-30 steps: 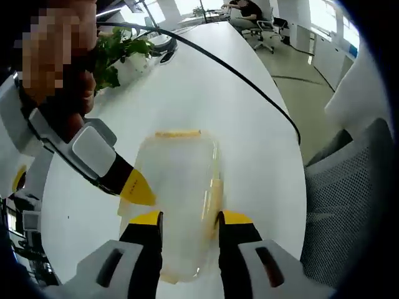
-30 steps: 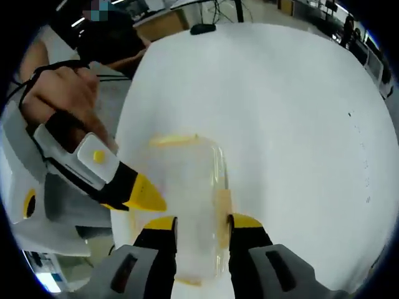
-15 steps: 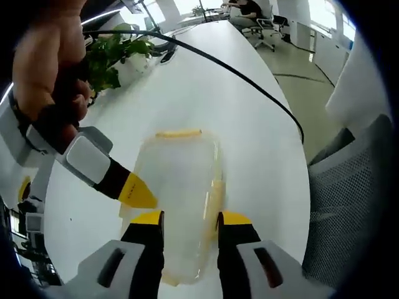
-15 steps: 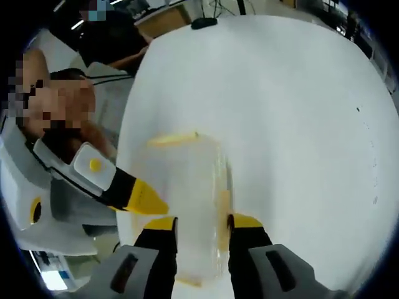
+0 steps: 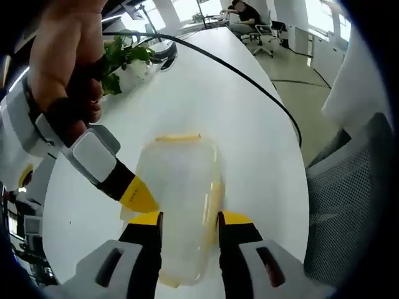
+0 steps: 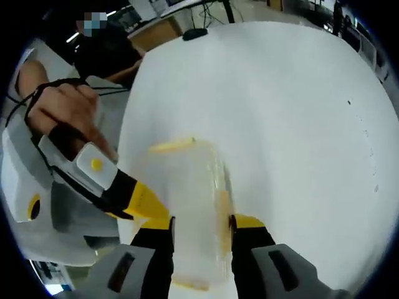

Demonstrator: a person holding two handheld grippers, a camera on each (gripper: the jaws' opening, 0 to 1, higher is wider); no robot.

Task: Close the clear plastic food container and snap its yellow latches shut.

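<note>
The clear rectangular plastic food container (image 5: 181, 199) with yellow latches (image 5: 177, 135) sits mid-frame on the white table (image 5: 206, 93). Our left gripper (image 5: 187, 219) and right gripper (image 6: 201, 223) straddle it, jaws parted against its sides. We should press each latch squarely, steadying the box.

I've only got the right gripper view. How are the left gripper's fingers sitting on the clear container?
Observer: In the left gripper view, the left gripper has one finger along each long side of the container, near its close end.
Operator: Anything on the table beyond it?
Observer: A potted plant stands past the container's far end, on the white table.
Operator: And off the table?
Observer: A grey mesh chair stands close beside the table's edge.
</note>
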